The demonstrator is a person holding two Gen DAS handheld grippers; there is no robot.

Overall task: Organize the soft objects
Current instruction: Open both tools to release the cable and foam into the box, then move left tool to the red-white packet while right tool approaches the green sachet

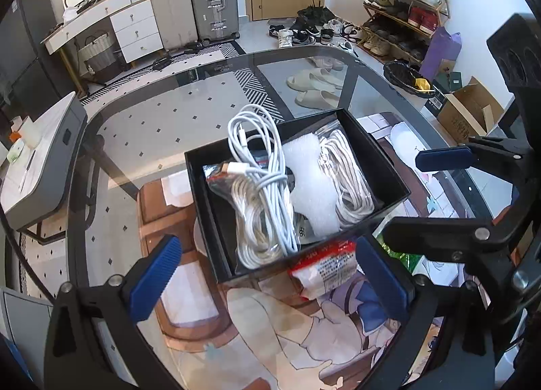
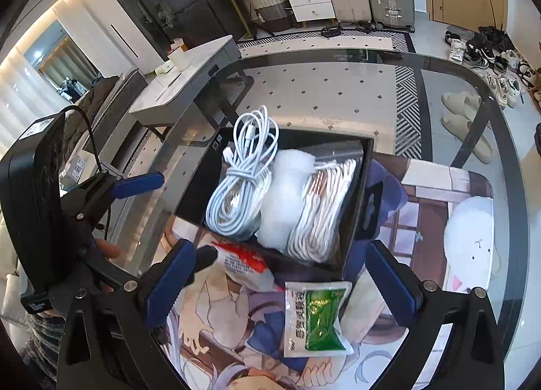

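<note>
- Nearest to the cameras, the left tongs and the right tongs both stand wide, with nothing between their blue pads.
- On the printed mat of the glass table, a red-and-white packet lies just in front of the black box, touching its near wall.
- Beside it, a green packet lies flat on the mat, between the pads of the right tongs.
- Inside the box, a bundle of white cable lies on a clear bag at the left, a white foam piece is in the middle, and a bagged coil of cable is at the right.
- Far behind, suitcases and a shoe rack stand near the walls.
</note>
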